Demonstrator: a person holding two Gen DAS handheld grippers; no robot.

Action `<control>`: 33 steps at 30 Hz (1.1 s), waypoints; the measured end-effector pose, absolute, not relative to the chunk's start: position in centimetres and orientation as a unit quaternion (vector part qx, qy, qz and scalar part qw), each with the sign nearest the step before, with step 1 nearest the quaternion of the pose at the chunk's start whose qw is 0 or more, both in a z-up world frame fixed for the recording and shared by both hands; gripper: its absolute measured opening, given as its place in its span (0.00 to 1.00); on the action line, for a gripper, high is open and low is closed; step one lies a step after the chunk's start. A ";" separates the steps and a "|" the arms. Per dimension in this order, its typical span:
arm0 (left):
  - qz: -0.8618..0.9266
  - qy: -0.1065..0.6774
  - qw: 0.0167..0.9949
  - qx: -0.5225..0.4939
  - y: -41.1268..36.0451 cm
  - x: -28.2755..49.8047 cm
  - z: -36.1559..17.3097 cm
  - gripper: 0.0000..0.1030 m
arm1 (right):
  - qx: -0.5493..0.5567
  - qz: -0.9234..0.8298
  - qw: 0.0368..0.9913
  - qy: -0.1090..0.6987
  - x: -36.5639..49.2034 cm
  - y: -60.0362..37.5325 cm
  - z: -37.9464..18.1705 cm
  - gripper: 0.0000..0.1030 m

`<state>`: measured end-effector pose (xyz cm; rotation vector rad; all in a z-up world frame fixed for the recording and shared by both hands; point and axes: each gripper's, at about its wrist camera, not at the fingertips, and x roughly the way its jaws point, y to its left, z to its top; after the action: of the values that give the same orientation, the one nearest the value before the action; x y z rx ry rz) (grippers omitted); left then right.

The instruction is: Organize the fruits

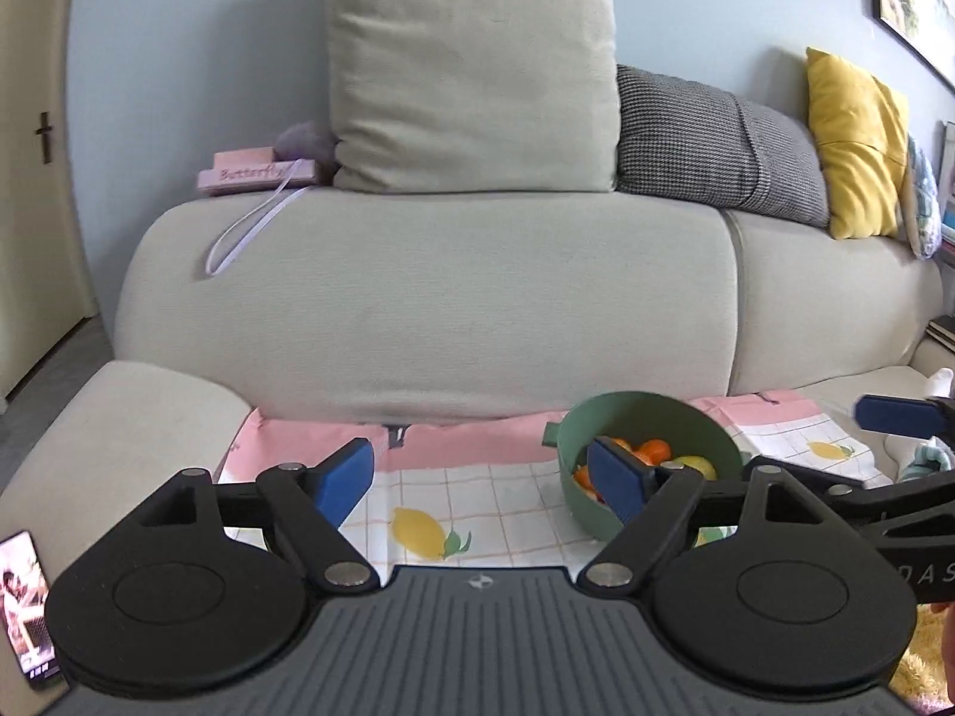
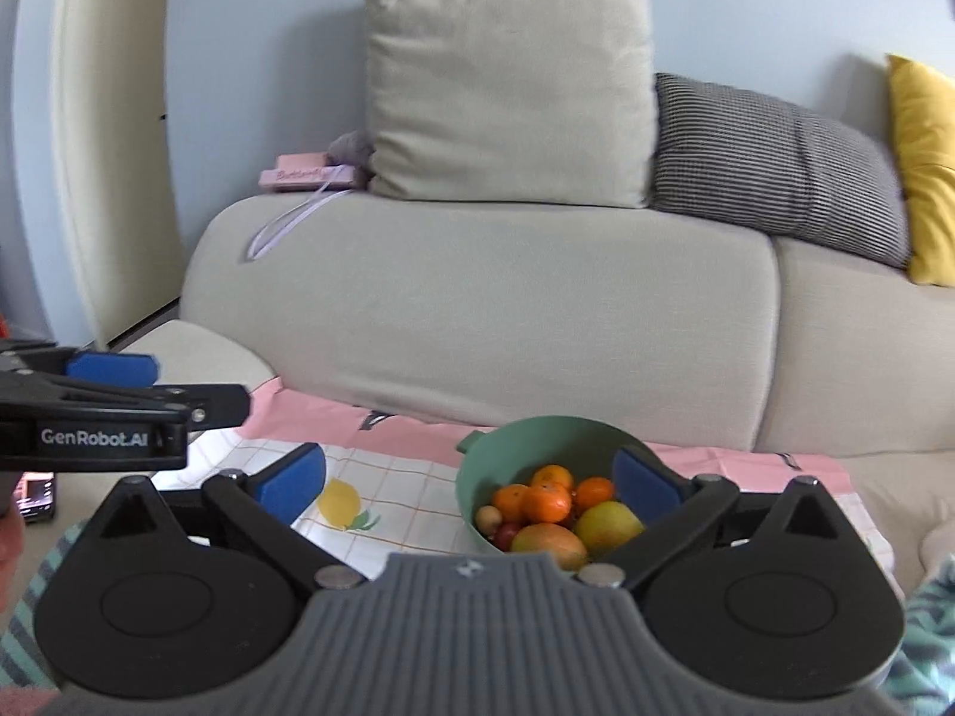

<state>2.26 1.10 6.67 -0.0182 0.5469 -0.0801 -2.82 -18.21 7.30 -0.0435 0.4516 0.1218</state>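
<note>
A green bowl (image 2: 537, 441) stands on a pink-and-white checked cloth (image 2: 406, 489) on the sofa seat. It holds several oranges (image 2: 540, 501), a yellow fruit (image 2: 606, 522), a mango (image 2: 552, 543) and small red and pale fruits. My right gripper (image 2: 471, 486) is open and empty, close in front of the bowl. My left gripper (image 1: 486, 480) is open and empty, left of the bowl (image 1: 650, 417), over the cloth (image 1: 477, 513). The left gripper also shows at the left of the right wrist view (image 2: 113, 367).
The sofa back (image 1: 430, 298) rises right behind the cloth, with beige, grey (image 1: 710, 143) and yellow cushions (image 1: 853, 143) on top. A pink box (image 1: 256, 173) sits on the back's left end. A phone (image 1: 27, 608) lies at the far left.
</note>
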 end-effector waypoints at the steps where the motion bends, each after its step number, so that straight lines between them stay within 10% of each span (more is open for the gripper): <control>1: -0.035 0.274 0.961 -0.010 1.1 2.1 6.4 0.92 | -0.017 0.053 0.973 0.222 -3.1 -18.3 7.0 0.96; 33: -0.018 0.398 0.917 0.027 -0.3 4.0 -0.6 0.92 | -0.014 -0.010 0.945 0.327 -0.8 -20.1 -0.6 0.96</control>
<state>3.98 -0.34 -0.65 0.0563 0.8199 -0.0369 -0.76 -20.08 -0.59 -0.0285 0.6658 -0.0214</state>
